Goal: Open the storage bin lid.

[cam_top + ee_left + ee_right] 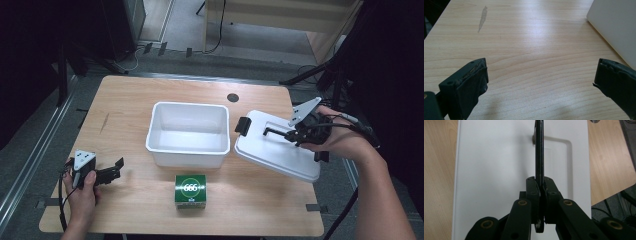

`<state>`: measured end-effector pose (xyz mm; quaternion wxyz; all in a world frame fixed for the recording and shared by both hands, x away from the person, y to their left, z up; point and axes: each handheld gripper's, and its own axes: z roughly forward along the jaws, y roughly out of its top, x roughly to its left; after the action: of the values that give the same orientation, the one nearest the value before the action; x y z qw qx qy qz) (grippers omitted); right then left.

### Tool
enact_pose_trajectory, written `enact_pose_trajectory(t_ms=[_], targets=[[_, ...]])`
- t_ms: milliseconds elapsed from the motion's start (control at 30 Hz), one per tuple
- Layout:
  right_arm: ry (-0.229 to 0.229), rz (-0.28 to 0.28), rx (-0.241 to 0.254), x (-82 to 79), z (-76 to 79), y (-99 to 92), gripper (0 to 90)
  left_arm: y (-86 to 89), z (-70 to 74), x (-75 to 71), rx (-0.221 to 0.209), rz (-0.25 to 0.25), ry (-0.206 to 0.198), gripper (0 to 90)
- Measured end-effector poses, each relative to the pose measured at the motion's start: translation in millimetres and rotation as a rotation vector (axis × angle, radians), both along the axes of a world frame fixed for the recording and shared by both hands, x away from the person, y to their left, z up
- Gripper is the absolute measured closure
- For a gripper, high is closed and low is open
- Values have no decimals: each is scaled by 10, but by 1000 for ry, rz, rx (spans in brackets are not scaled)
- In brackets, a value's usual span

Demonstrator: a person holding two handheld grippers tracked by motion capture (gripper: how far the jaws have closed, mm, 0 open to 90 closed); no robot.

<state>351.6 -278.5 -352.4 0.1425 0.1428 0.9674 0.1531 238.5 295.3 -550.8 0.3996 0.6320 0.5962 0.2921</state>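
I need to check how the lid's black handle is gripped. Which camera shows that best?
The right gripper view: the right claw is shut on the thin black handle, seen edge-on above the white lid. The high view shows the same handle small and from afar. The left gripper view shows table and a white edge, no handle.

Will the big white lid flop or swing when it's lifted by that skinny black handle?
The flat white plastic lid looks stiff, so it probably won't flop. The right tongs pinch only its thin black handle, so it may swing or tilt. One edge already hangs past the wooden table, so it could tip.
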Motion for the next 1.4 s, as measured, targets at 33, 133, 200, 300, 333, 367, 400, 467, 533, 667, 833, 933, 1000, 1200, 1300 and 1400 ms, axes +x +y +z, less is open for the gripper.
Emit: enact_pose_trajectory(t_ms=[33,133,200,300,333,367,400,467,533,667,833,933,1000,1200,1300,1400], targets=[[6,-2,-4,0,-27,4,855,0,0,0,0,1,0,0],[10,0,-10,0,-115,16,855,-2,0,-1,-1,1,0,0],[17,2,-5,0,-178,21,855,-1,0,-1,-1,1,0,0],[26,0,-1,1,-274,25,855,-2,-1,-1,-2,2,-1,0],[25,5,1,3,-308,26,855,-2,0,-1,-2,1,-1,0],[28,-1,1,-1,-338,31,855,-2,0,-2,-2,1,-1,0],[32,-1,3,-3,-368,35,855,-2,0,-2,-2,1,-1,0],[33,2,5,0,-425,41,854,-3,-1,-1,-4,2,-3,0],[33,4,1,0,-475,49,854,-3,-1,-2,-3,4,-2,0],[32,0,-9,3,-576,67,854,-4,-1,-1,-2,4,-2,0],[37,-5,-26,22,-722,78,854,-3,-1,-1,-2,4,-2,0],[45,-16,-18,35,-802,71,854,-3,-1,-1,-4,5,-3,0],[43,-15,-16,45,-843,65,854,-3,-2,-1,-4,5,-4,0],[30,-15,-31,45,-928,90,854,-3,-1,-1,-3,5,-3,0],[18,-12,-35,49,-966,99,854,-3,-2,-2,-6,6,-4,0],[4,-13,-25,49,-1002,93,854,-3,-2,-3,-6,6,-4,0]])
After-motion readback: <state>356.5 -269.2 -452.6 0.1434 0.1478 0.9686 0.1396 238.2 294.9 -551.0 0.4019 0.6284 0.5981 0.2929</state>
